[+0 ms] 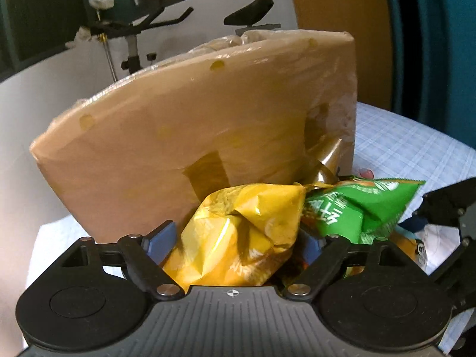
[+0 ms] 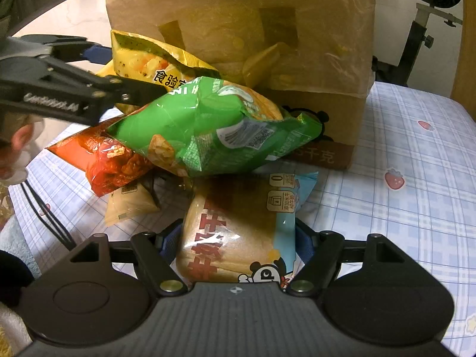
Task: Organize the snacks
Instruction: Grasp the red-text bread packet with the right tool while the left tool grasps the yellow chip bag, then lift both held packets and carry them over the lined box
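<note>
My left gripper [image 1: 235,238] is shut on a yellow snack bag [image 1: 238,238], held right in front of a tall cardboard box [image 1: 193,125] wrapped in clear film. A green snack bag [image 1: 357,208] lies just to its right. In the right wrist view my right gripper [image 2: 238,238] is shut on a bread packet [image 2: 238,226] with a blue edge and red lettering, low over the cloth. Ahead of it lie the green bag [image 2: 208,128], a red bag [image 2: 113,160], a small beige sachet [image 2: 128,205] and the yellow bag [image 2: 148,59]. The left gripper [image 2: 98,59] shows at the left.
A checked blue-white tablecloth [image 2: 401,163] with strawberry prints covers the surface, with bare cloth to the right of the box [image 2: 297,29]. An exercise bike [image 1: 134,35] stands behind the box. The right gripper's body [image 1: 452,217] shows at the right edge of the left wrist view.
</note>
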A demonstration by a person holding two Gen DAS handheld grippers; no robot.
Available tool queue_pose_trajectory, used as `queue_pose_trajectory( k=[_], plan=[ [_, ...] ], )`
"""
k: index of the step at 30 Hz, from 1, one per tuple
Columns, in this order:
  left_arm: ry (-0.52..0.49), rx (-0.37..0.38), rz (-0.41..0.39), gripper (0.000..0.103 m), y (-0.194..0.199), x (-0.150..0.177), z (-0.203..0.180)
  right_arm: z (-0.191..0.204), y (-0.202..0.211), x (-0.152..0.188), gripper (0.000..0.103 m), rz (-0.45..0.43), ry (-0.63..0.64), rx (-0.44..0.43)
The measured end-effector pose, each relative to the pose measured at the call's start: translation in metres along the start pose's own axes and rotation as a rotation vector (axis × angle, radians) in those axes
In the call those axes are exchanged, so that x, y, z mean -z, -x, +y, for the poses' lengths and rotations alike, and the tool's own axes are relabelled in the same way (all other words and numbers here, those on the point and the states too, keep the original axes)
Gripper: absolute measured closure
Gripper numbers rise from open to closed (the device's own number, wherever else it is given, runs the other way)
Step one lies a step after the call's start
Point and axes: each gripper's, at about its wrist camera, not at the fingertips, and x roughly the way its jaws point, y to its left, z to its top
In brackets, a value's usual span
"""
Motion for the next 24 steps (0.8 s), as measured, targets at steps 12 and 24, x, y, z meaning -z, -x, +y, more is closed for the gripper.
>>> queue_pose_trajectory(
  k=[12,24],
  plan=[
    [0.089,0.021,-0.046,0.027,0.02,0.015,0.013,0.0,0.002,0.0,0.028,0.006,0.003,0.006],
    [0.243,-0.035,-0.132,0.028,0.078,0.023,0.043,-0.013,0.03,0.005,0.028,0.037,0.048,0.102]
  ],
)
